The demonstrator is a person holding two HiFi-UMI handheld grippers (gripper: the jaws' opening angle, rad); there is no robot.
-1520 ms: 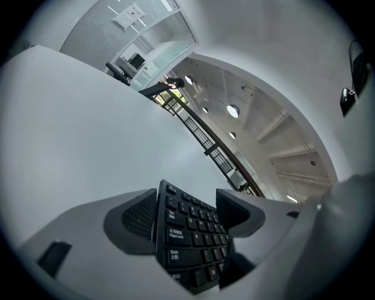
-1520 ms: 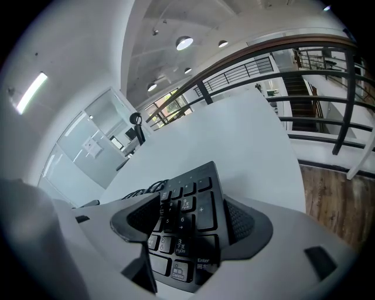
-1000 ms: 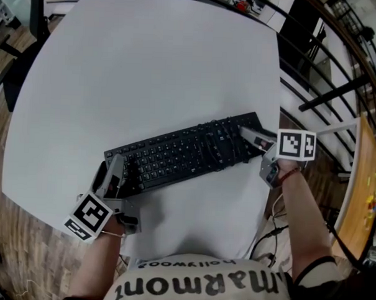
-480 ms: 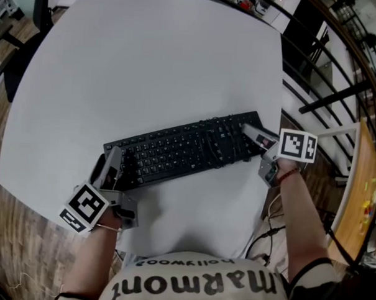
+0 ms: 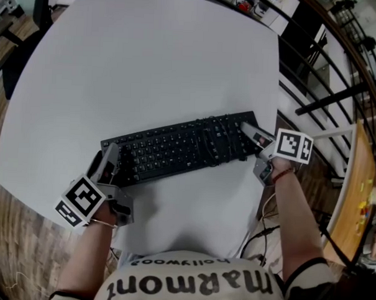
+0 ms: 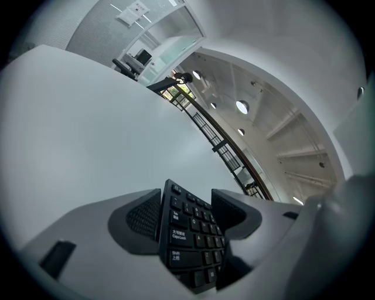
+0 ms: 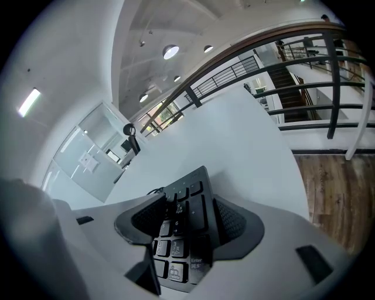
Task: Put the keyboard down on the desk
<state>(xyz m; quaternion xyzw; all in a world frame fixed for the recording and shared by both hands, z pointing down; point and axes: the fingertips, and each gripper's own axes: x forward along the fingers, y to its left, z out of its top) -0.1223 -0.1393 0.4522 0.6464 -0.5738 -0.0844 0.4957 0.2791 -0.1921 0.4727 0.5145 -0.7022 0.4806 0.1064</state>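
Two tools clamp a black keyboard (image 5: 182, 149) (slim, full-size, number pad at its right end). It lies slanted on the white counter (image 5: 148, 64), in the lower middle of the frame. The left tool (image 5: 108, 160) grips its left end and the right tool (image 5: 248, 132) its right end. Both sets of jaws have just been closing onto it.

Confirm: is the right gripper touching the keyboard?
Touching. The right gripper view shows the right gripper, whose jaws have just been closing, with a pad pressed against each face of the keyboard end between them.
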